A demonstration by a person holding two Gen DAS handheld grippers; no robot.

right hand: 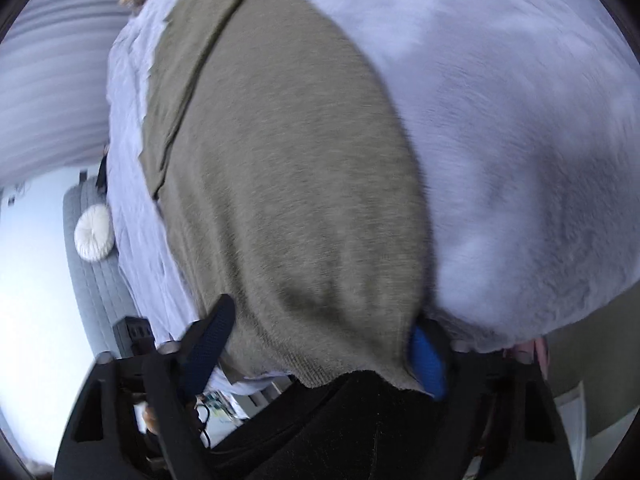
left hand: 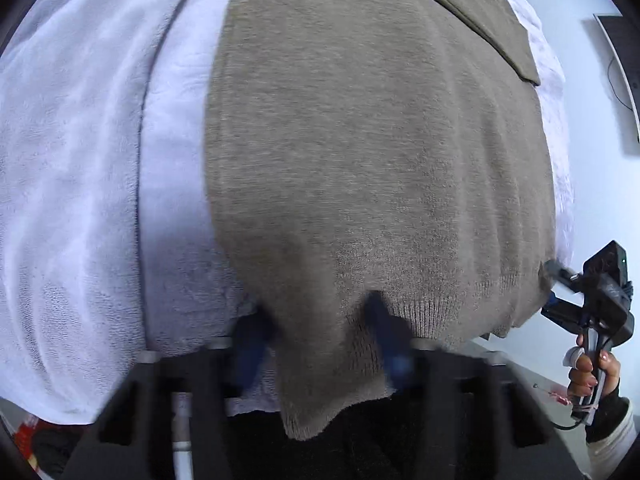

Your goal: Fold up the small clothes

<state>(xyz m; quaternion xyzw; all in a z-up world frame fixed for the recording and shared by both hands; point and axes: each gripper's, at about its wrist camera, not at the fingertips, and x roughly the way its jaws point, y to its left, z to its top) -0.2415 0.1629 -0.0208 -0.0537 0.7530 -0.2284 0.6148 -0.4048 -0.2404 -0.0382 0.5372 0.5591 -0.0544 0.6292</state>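
A taupe knitted sweater (left hand: 372, 152) lies spread on a white fleece blanket (left hand: 80, 160). Its ribbed hem hangs toward me over the blanket's near edge. My left gripper (left hand: 320, 332) is open, its blue fingers straddling the hem's left corner, with cloth draped between them. My right gripper (left hand: 552, 280) shows at the hem's right corner in the left wrist view. In the right wrist view the sweater (right hand: 280, 168) fills the middle, and my right gripper (right hand: 320, 344) is open with the hem between its blue fingers (right hand: 428, 356).
A grey quilted headboard or cushion (right hand: 92, 264) with a round white pillow (right hand: 94, 238) lies left of the bed. A folded part of the sweater (left hand: 472, 12) lies at the far end. A dark monitor (left hand: 620, 64) stands at the right.
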